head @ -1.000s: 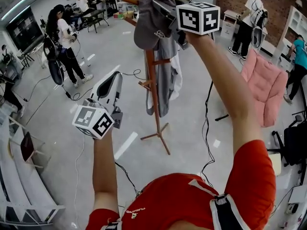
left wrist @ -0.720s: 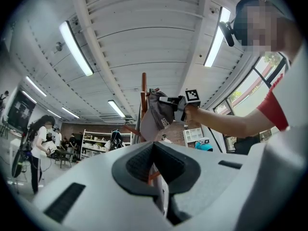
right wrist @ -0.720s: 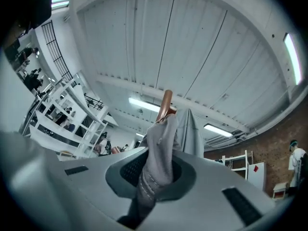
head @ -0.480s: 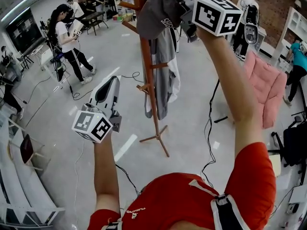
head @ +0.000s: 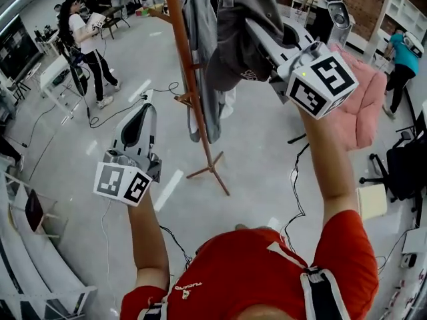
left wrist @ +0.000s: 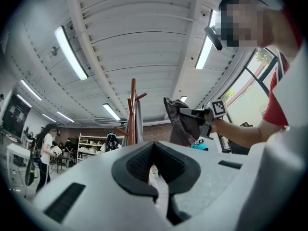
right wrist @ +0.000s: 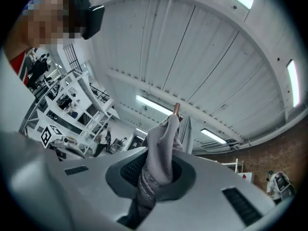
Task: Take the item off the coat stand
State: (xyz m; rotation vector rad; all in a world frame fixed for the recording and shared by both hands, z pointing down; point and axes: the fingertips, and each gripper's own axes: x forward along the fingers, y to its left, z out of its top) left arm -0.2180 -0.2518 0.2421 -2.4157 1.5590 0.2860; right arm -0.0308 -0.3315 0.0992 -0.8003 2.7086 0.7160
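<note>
A wooden coat stand (head: 189, 79) rises at the top centre of the head view, with a grey garment (head: 202, 59) still hanging on it. Just right of the pole a dark grey cap (head: 241, 40) hangs in the air, and my right gripper (head: 260, 31) is shut on it. In the right gripper view, the cap's grey cloth (right wrist: 158, 158) is pinched between the pads of the right gripper (right wrist: 153, 174), with the stand's tip (right wrist: 177, 109) behind it. My left gripper (head: 142, 112) is lower and left of the stand, shut and empty. The left gripper view shows the left gripper (left wrist: 155, 165), with the stand (left wrist: 133, 114) and the cap (left wrist: 179, 125) beyond it.
A pink armchair (head: 362, 109) stands right of the stand, with a black chair (head: 405, 172) nearer. Cables (head: 293, 179) cross the floor round the stand's feet (head: 208, 172). People stand at the back left (head: 83, 39) and right (head: 400, 62). White racks (head: 27, 245) line the left.
My right gripper has come down and to the right with the cap, which now hangs clear of the stand's top. The left gripper has hardly moved.
</note>
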